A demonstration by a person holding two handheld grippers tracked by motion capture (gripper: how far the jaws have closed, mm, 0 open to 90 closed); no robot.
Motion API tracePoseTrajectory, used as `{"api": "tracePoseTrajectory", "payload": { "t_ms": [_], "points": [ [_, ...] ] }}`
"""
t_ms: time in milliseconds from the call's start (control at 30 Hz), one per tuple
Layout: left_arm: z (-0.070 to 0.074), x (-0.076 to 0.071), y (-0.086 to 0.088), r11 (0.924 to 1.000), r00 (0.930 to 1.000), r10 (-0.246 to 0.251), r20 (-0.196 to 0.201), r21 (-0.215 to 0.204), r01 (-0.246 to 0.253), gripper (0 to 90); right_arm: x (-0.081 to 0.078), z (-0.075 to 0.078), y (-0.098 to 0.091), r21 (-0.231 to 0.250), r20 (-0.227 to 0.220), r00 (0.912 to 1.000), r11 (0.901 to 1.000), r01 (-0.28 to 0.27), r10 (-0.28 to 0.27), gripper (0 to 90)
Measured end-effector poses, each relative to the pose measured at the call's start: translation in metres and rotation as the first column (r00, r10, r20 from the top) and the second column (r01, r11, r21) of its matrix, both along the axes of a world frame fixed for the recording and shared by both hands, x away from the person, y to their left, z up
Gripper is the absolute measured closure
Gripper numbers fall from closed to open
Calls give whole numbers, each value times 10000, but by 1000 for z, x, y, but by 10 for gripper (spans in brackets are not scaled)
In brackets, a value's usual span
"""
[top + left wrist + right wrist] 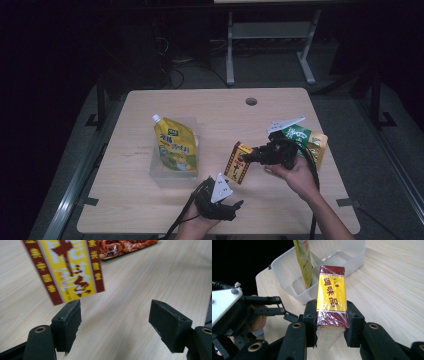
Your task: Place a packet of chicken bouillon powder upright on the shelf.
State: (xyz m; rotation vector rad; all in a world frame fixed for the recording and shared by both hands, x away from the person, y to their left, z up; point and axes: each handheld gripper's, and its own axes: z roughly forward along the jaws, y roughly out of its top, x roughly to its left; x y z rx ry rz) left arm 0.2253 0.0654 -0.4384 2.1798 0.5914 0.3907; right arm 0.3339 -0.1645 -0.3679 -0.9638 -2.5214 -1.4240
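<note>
The box (331, 300) is yellow with dark red ends and dark red writing; the pouch (175, 146) is yellow with a white cap; the tub (287, 272) is see-through; the packet (305, 140) is green and gold; the desk (210, 107) is pale wood; both tools are black.

Box (331, 293) narrow side: "十三香", "调味品"; pouch print unreadable.

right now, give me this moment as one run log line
right tool: shut on seasoning box, off table | left tool: open, holds nothing | clear bin: holds yellow spout pouch | green-orange snack bag: on table
</note>
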Motion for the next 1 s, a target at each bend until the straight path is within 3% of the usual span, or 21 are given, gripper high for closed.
{"api": "tracePoseTrajectory", "payload": {
  "t_ms": [533,1000],
  "points": [
    [-1,-9,-4,9983,9987,-504,-42,-282,502,238,4,18,20,-312,437,9974,9979,-561,574,670],
    [-2,-13,-5,9959,9976,-688,-3,-597,687,223,9,38,45,-319,870,9863,9900,-1376,1399,670]
  ]
}}
